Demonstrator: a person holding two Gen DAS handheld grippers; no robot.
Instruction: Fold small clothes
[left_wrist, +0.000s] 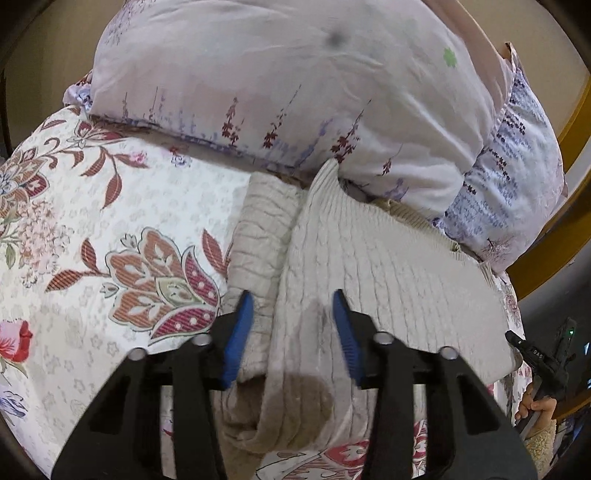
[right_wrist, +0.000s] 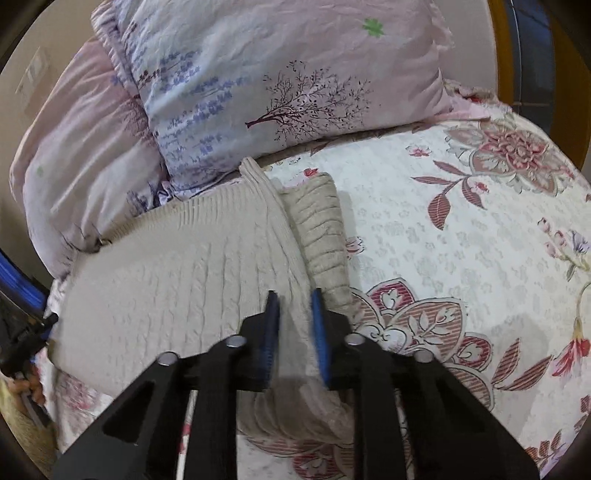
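Two hand-held grippers are on one garment, so I take them left to right. My left hand-held gripper (left_wrist: 293, 332) hangs over the near end of the cream cable-knit sweater (left_wrist: 369, 266), blue pads (left_wrist: 240, 336) spread wide, with the knit running between them but not pinched, as far as I can tell. The sweater lies on the floral quilted bedspread (left_wrist: 110, 206), its long axis running from me toward the lilac flower-printed pillows (left_wrist: 295, 92) at the far side, where its far edge tucks just under the pillow. In this view a folded sleeve or side panel, a darker beige, lies along the left of the main body, directly beyond my left pad.

My right hand-held gripper (right_wrist: 295, 328) sits narrower, pads (right_wrist: 319, 332) set to either side of a raised ridge of the same sweater (right_wrist: 166, 280) near its right edge. Fabric fills the gap and bunches below it; I judge it gripped, though blur keeps me from being certain. The beige folded strip (right_wrist: 321, 236) lies just right of that ridge, and the broad body spreads left.

The next fold, I judge, turns on that lengthwise axis: the near hem is right under both grippers, the right one already on it.
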